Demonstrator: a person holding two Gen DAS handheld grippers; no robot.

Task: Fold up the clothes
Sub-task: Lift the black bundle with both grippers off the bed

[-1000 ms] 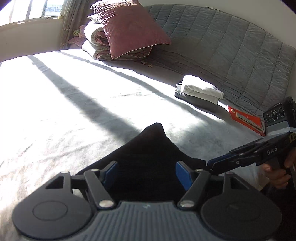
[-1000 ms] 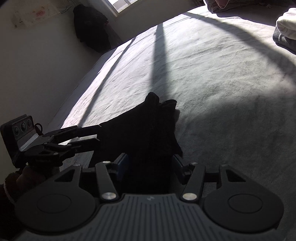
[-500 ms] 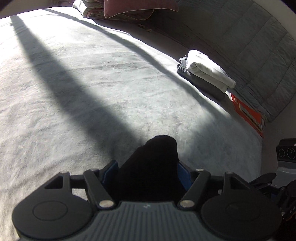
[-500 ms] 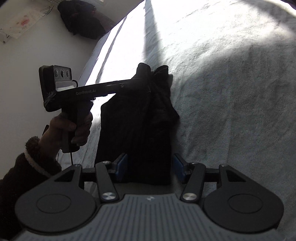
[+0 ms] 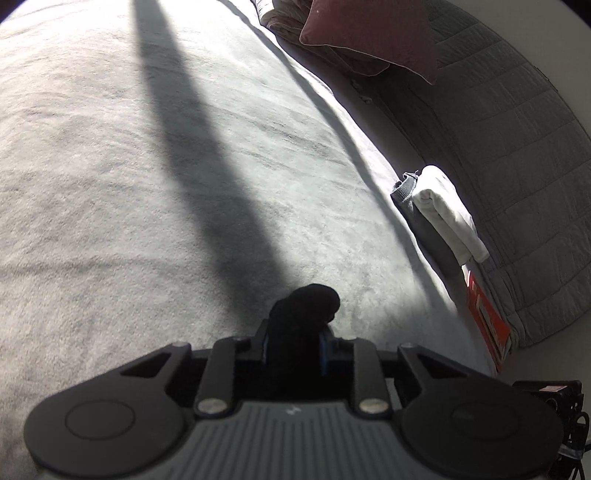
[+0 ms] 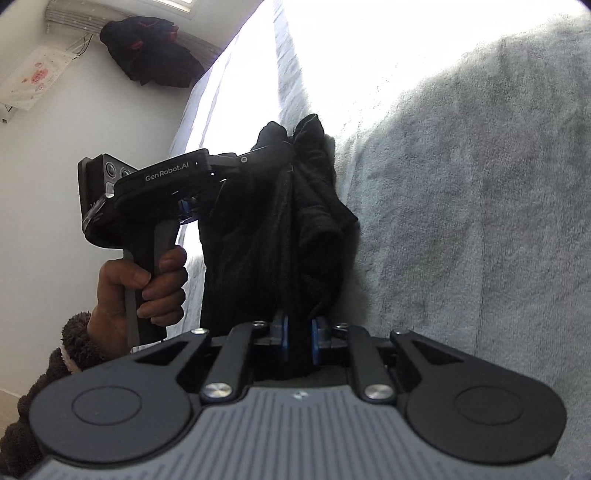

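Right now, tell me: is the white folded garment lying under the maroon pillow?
No, the white folded garment lies apart from the maroon pillow, farther along the bed edge.

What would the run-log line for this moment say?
phase: lifting | left gripper: shut on black garment | right gripper: shut on black garment | garment: bunched, raised over bed

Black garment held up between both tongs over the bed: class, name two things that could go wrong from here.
1. The left tongs pinch only a small bunched tip of the black garment, so it may slip free.
2. The garment hangs bunched and twisted between the left and right tongs; laid on the bed like this, it would probably crease into an uneven fold.
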